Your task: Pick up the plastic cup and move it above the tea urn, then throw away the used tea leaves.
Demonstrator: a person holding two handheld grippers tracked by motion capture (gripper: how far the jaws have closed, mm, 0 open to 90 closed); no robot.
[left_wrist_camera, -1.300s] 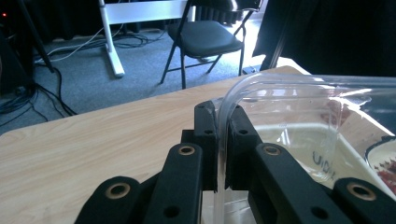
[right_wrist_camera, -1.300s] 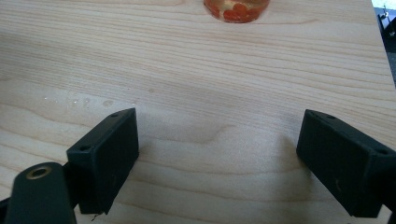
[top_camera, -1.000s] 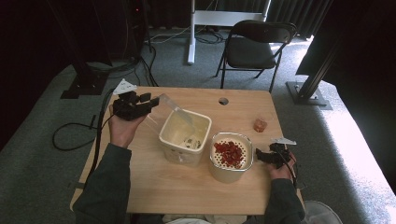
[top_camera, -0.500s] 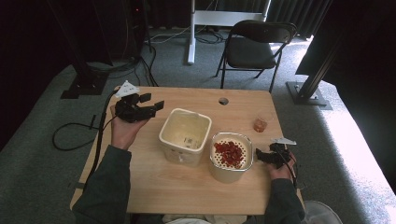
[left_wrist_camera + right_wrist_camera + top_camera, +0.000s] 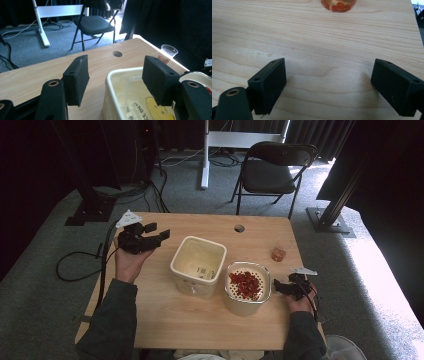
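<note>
The left gripper (image 5: 159, 234) has lifted off the square container (image 5: 198, 265), jaws spread, empty; right gripper (image 5: 276, 287) likewise spread near the table's right edge.

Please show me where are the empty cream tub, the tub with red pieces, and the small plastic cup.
empty cream tub (image 5: 198, 261): high view, on its inner floor.
tub with red pieces (image 5: 248, 283): high view, on the red contents.
small plastic cup (image 5: 278, 253): high view, on its orange-filled body.

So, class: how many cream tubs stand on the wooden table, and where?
2. The empty square tub stands mid-table; the tub of red pieces touches its right side, nearer the person. None seems hidden.
</note>
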